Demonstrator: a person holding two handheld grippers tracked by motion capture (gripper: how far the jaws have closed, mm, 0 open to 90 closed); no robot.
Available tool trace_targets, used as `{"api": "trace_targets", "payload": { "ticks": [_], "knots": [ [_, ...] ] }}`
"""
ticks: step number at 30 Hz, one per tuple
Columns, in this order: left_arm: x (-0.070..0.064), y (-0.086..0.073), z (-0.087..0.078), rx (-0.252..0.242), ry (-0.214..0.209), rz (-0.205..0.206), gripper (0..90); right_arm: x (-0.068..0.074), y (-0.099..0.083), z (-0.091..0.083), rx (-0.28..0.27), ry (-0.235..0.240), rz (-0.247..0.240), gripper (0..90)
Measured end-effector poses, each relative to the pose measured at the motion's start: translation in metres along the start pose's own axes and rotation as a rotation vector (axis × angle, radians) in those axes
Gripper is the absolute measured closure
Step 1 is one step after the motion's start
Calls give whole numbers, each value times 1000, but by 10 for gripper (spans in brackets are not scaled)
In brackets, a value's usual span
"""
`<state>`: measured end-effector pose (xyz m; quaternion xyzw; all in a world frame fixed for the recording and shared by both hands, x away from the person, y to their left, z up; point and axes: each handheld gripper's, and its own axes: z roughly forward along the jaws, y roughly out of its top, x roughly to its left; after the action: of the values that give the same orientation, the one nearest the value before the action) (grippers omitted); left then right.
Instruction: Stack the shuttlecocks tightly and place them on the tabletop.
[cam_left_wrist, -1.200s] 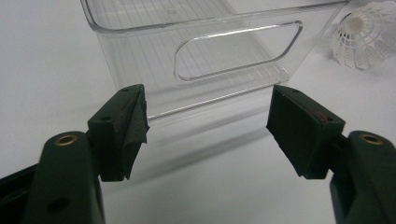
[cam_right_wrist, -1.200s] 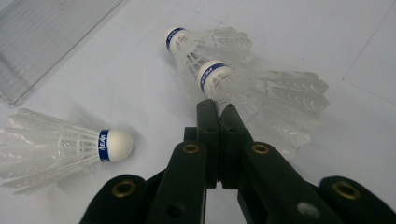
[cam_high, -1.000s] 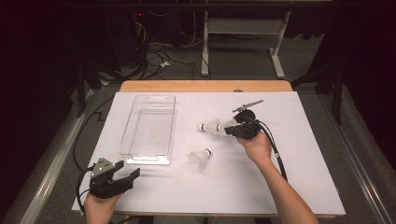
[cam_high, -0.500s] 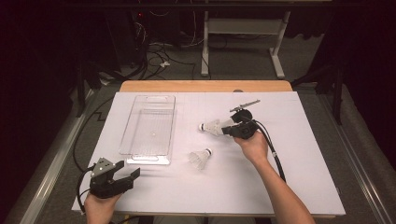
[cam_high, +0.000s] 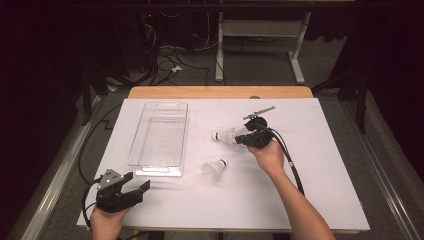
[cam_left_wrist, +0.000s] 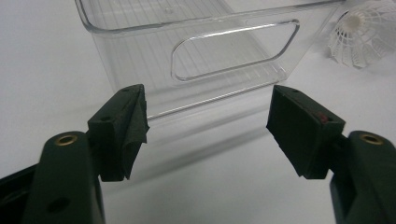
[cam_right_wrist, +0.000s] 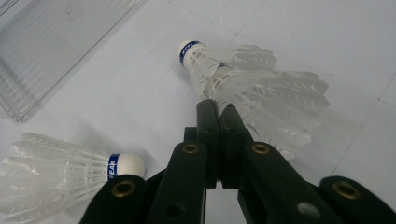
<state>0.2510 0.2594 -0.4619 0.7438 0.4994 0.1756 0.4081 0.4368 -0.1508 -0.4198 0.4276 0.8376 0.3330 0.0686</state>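
Note:
Two white feather shuttlecocks with blue-banded corks are on the white table. My right gripper (cam_high: 246, 137) (cam_right_wrist: 217, 109) is shut on the feather skirt of the far shuttlecock (cam_high: 227, 135) (cam_right_wrist: 243, 88), whose cork points left toward the bin. I cannot tell whether this one rests on the table or is just off it. The second shuttlecock (cam_high: 215, 169) (cam_right_wrist: 60, 175) (cam_left_wrist: 362, 35) lies loose on its side, nearer the front. At the front left, my left gripper (cam_high: 137, 189) (cam_left_wrist: 208, 126) stands open with nothing between its jaws, facing the near end of the clear bin.
A clear plastic bin (cam_high: 160, 137) (cam_left_wrist: 201, 51) (cam_right_wrist: 51, 42) lies lengthwise at the left centre, with nothing in it. A thin metal rod (cam_high: 259, 112) lies behind the right gripper. White sheet (cam_high: 325, 165) covers the table; bare room lies to the right and front.
Only the right forearm has shifted slightly. The grippers, both shuttlecocks and the bin stand as before.

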Motion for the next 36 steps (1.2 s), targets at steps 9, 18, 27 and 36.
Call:
{"api": "trace_targets", "payload": {
  "ticks": [9,18,27,36],
  "knots": [
    [0,0,0,0,0,2,297,1,3,1,-4,9,3,900],
    [0,0,0,-1,-1,0,297,4,8,1,-11,6,-10,900],
    [-1,0,0,-3,-2,1,297,7,12,3,-5,2,-19,900],
    [0,0,0,-2,-3,1,297,9,15,7,9,0,-26,900]
  ]
}}
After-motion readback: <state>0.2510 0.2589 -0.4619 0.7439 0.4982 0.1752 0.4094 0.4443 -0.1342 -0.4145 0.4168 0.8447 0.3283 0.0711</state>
